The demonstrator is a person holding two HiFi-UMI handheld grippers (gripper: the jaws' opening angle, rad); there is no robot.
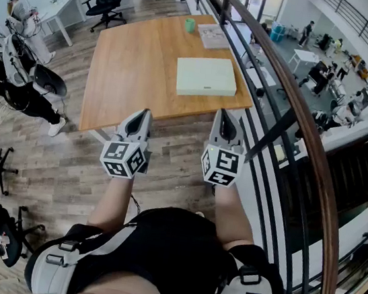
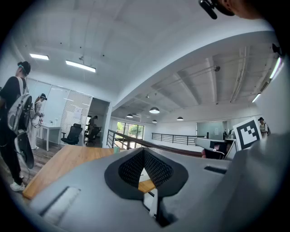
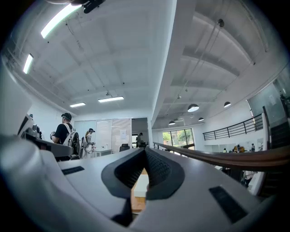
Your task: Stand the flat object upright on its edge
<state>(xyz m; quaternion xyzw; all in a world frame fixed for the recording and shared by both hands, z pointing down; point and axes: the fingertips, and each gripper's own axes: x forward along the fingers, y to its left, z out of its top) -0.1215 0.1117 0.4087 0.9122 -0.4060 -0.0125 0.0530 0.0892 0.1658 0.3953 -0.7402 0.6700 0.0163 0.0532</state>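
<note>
Head view: a wooden counter (image 1: pixel 127 67) stands ahead of the person. The pale green flat box (image 1: pixel 206 77) lies flat on its broad face near the counter's right edge. A green cup (image 1: pixel 189 25) and a second flat item (image 1: pixel 213 36) sit at the far end, well apart from the box. The left gripper (image 1: pixel 145 113) and the right gripper (image 1: pixel 224 114) are held level, side by side, short of the counter's near edge. Neither touches the box. A brown handrail (image 1: pixel 308 133) curves along the right.

Left gripper view: the left gripper (image 2: pixel 143 150) has its jaws pressed together with nothing between them. The counter (image 2: pixel 68 158) stretches ahead, and a sliver of the flat box (image 2: pixel 142 174) shows below the tips. The right gripper's marker cube (image 2: pixel 248 132) is at the right.

Right gripper view: the right gripper (image 3: pixel 145 149) is likewise closed and empty. The flat box (image 3: pixel 141 186) shows beyond the tips, and the handrail (image 3: pixel 235 158) runs at the right.
</note>
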